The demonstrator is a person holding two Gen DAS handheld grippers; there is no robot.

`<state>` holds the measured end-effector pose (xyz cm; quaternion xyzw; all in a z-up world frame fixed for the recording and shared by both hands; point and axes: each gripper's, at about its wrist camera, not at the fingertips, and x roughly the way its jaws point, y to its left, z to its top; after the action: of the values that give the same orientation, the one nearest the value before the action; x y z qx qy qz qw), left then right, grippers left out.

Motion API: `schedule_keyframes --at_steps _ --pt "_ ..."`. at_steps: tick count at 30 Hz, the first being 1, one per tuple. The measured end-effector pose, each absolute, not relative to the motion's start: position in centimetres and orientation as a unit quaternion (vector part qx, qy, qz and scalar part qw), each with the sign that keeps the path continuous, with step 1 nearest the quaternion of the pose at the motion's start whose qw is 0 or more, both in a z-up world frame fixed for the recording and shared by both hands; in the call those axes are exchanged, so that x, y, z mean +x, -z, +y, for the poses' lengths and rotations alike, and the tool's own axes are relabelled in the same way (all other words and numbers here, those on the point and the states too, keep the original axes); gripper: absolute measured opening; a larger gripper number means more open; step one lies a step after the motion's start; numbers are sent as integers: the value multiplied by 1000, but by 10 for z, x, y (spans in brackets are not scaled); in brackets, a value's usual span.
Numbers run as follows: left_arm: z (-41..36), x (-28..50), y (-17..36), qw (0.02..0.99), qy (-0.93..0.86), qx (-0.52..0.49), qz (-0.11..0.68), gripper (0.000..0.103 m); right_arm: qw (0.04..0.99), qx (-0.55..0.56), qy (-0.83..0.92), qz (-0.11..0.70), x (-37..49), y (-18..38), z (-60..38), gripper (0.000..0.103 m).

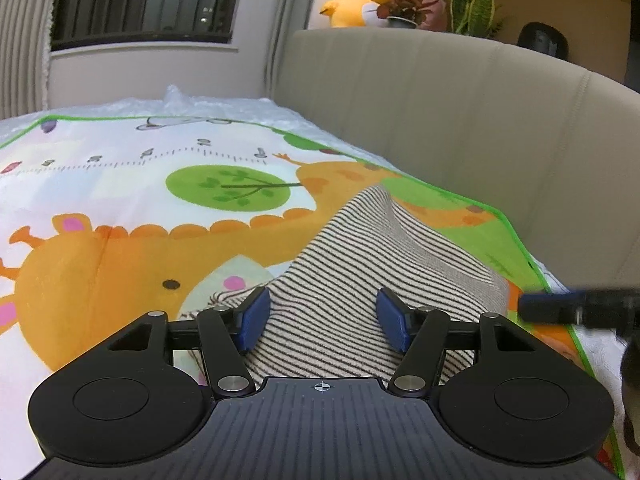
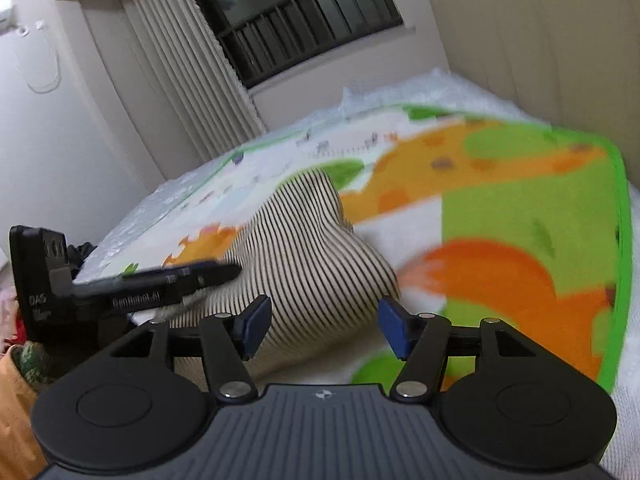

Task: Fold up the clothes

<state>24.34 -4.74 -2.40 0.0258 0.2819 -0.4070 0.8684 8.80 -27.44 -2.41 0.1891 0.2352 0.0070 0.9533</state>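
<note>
Okay: your left gripper [image 2: 224, 270] reads roughly "GenRobot.AI", blurred. One striped knit garment [image 1: 352, 272], soft and humped, lies on the cartoon giraffe mat [image 1: 120, 208]. Two grippers, both released: left gripper's blue pads [image 1: 256, 316] straddle the fabric without pinching; right gripper [image 2: 322, 326] is gaping beside it.

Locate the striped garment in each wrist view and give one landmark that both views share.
Left wrist view: the striped garment lies at lower centre on the cartoon mat, running under the open left gripper.
Right wrist view: the striped garment sits left of centre.
Shared landmark: the barred window, upper left in one view and top centre in the other.
</note>
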Motion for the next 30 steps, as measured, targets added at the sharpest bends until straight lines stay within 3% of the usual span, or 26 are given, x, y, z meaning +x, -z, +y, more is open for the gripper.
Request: schedule_keyframes --at_steps 5,7,11,13,17,18,21,22,23,25,26,30 --pt "-47 246 32 869 411 20 275 65 982 82 -53 164 120 -17 -243 60" --pt "-44 247 33 868 413 13 275 66 976 90 -64 190 155 -17 -243 60" --pt "-42 250 36 866 415 8 279 65 931 157 -61 324 224 29 -257 58" --pt "-46 250 38 867 414 16 278 65 924 182 -53 331 230 47 -263 59" --pt "-48 250 38 868 412 19 276 66 939 165 -38 301 206 28 -262 59" --pt "-47 251 38 868 412 16 278 66 942 162 -34 291 195 24 -262 60" --pt "-44 252 34 869 409 4 279 66 948 175 -31 264 151 17 -268 78" --pt "-42 252 27 870 409 -7 276 65 944 194 -35 265 139 18 -273 78" --pt "-39 252 20 871 409 -19 273 66 940 211 -37 267 130 19 -277 78" --pt "-38 251 3 874 408 -22 263 89 932 236 -34 274 116 24 -281 78" --pt "-42 251 -1 877 403 -1 261 93 926 251 -32 280 110 27 -282 78" --pt "-60 259 3 874 386 78 284 94 894 336 -45 295 106 45 -284 78"
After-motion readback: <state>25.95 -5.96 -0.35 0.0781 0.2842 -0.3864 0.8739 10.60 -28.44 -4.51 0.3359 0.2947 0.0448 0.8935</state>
